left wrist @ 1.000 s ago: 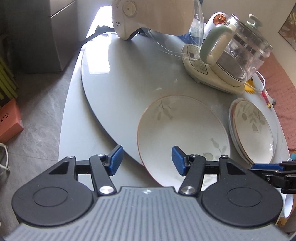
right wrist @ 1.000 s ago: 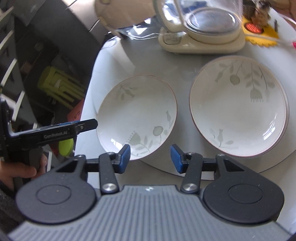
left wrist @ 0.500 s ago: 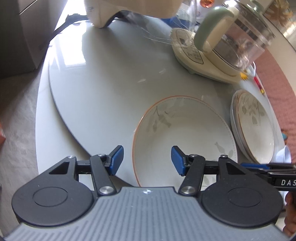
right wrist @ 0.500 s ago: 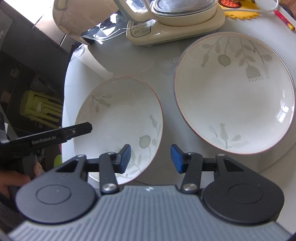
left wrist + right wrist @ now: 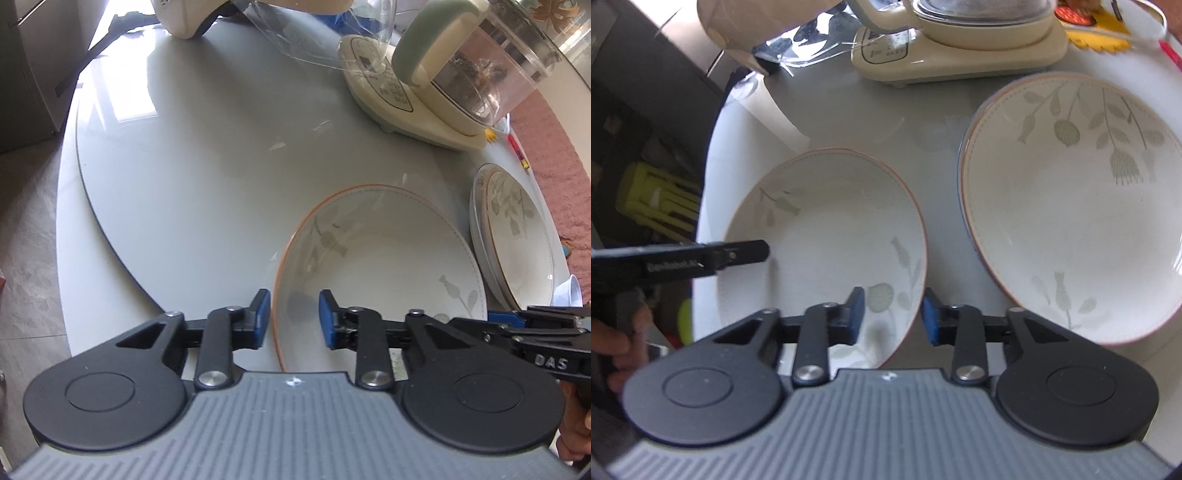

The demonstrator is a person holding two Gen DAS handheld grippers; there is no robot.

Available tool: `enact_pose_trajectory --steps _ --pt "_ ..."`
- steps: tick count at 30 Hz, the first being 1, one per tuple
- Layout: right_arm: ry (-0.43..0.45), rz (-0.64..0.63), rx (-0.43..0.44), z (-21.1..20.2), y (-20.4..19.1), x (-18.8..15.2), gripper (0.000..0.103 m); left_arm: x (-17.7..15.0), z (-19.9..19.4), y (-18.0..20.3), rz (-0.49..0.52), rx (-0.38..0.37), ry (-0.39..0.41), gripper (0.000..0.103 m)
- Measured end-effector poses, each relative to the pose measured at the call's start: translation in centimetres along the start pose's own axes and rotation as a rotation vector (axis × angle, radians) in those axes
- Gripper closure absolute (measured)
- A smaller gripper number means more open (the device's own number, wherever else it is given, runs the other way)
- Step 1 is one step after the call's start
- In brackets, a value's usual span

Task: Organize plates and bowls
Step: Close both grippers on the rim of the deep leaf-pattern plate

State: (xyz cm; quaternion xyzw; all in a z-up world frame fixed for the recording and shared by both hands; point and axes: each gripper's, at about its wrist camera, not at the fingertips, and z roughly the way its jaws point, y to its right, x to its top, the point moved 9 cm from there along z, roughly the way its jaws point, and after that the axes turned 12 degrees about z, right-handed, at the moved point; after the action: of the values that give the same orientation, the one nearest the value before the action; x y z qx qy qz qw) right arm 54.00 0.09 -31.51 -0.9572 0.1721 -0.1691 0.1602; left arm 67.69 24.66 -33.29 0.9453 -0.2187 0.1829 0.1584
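Plate (image 5: 376,266) rim sits between both closing grippers, left gripper (image 5: 294,317) and right gripper (image 5: 893,315); neither pair of pads visibly presses it.

left tongs (image 5: 294,317) closing astride bowl (image 5: 384,273) rim | plates (image 5: 517,236) beside

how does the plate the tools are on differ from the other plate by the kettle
The near plate looks smaller; the far plate looks larger. The near plate has both tools straddling its rim; the far plate is untouched. The far plate seems to sit on another one; the near plate lies alone. Both are white, leaf-patterned, brown-rimmed.
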Motion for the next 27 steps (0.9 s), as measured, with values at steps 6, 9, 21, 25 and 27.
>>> enact_pose_trajectory --steps 6,9,21,25,27 --pt "-0.011 0.02 0.009 0.6 0.5 0.5 0.084 0.0 0.2 -0.1 0.004 -0.01 0.007 0.073" --pt "-0.015 0.011 0.007 0.5 0.4 0.3 0.084 0.0 0.1 -0.2 -0.014 -0.005 0.009 0.074" --pt "-0.08 -0.087 0.019 0.3 -0.2 0.6 0.084 -1.6 -0.4 -0.5 -0.127 -0.001 -0.02 0.074" --pt "-0.077 -0.088 0.043 -0.2 -0.4 0.8 0.084 -1.9 -1.0 -0.7 -0.164 -0.013 -0.018 0.074" --pt "-0.074 -0.093 0.058 -0.6 -0.5 0.9 0.084 -1.8 -1.4 -0.6 -0.164 -0.011 -0.011 0.074"
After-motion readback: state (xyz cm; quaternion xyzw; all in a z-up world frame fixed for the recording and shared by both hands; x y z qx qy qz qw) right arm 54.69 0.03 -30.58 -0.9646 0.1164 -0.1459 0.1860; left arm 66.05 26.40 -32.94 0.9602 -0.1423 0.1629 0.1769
